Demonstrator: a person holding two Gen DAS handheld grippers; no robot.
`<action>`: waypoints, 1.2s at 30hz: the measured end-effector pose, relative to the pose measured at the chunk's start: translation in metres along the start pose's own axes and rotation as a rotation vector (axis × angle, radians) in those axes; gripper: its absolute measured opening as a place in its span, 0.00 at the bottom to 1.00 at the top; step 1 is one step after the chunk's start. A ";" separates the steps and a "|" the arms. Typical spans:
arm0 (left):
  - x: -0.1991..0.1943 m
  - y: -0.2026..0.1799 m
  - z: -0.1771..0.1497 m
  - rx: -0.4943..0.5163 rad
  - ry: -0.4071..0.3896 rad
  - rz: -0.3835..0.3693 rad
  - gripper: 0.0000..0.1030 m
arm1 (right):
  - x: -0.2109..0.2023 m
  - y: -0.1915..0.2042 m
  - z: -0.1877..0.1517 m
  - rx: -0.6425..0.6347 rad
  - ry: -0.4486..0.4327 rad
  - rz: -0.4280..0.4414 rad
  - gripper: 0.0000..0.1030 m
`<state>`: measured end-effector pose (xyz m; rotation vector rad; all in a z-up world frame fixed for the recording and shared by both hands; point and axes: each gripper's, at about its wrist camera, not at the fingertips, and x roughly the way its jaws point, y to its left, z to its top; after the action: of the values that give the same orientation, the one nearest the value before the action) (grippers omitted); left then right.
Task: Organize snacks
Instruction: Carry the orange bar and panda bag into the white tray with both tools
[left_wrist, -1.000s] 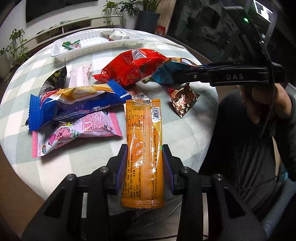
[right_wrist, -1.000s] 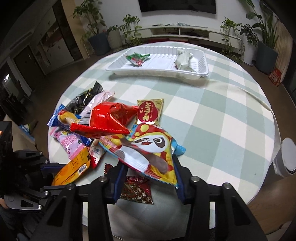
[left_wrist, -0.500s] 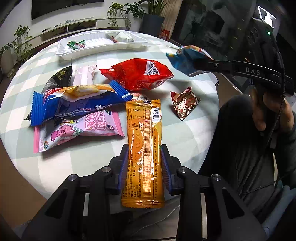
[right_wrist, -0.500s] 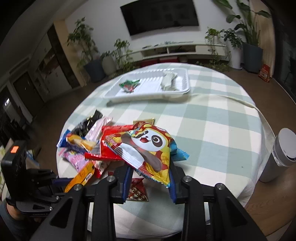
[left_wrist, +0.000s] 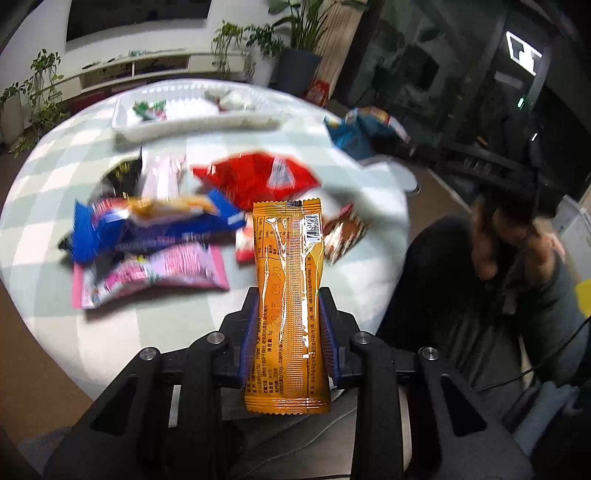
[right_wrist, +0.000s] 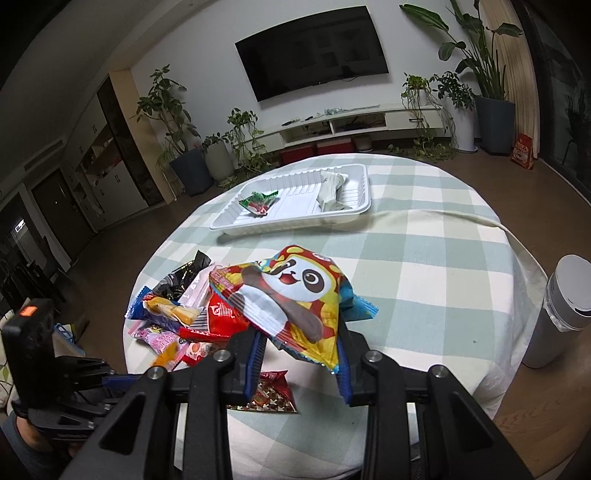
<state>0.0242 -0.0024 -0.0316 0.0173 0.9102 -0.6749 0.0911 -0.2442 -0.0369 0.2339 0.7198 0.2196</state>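
Left wrist view showed the left hand-held gripper (left_wrist: 288, 328) closed down onto a long orange snack packet (left_wrist: 290, 295), its blue pads pressing both long edges; the jaws had just been closing, with the packet between them. The packet stood along the fingers from 6 o'clock up toward 12, its top end overlapping the loose pile beyond. In the right wrist view the right hand-held gripper (right_wrist: 301, 354) was likewise clamped on a panda-print snack bag (right_wrist: 291, 295), its jaws also having just been closing around it, the bag fanning out toward 12 o'clock above the fingers and lifted clear of the tabletop (right_wrist: 424, 266). Outward from there, at about 10 o'clock, lay the remaining heap: a red bag (right_wrist: 221, 317), a blue-and-yellow packet (right_wrist: 166, 306), a pink packet (right_wrist: 159, 338) and a black one (right_wrist: 184, 273), with a small star-printed brown packet (right_wrist: 273, 395) under the fingers at 6 o'clock. Farther off at 12 o'clock sat the white tray (right_wrist: 236, 225), holding only a green-and-red wrapper (right_wrist: 258, 201) and a pale grey packet (right_wrist: 332, 192). By that showing the sorting seemed barely begun: two snacks in the tray, two gripped, most of the pile left.
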 end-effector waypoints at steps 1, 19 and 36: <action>-0.003 0.001 0.003 -0.002 -0.009 0.000 0.27 | -0.001 -0.001 0.000 0.007 -0.004 0.003 0.34; -0.035 0.122 0.154 -0.078 -0.132 0.175 0.27 | 0.028 -0.012 0.106 0.010 -0.122 0.003 0.34; 0.136 0.195 0.298 -0.227 0.035 -0.022 0.27 | 0.216 0.006 0.194 -0.084 0.085 0.210 0.34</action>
<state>0.4036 -0.0054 0.0049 -0.1834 1.0178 -0.5902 0.3786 -0.2051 -0.0282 0.2211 0.7685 0.4606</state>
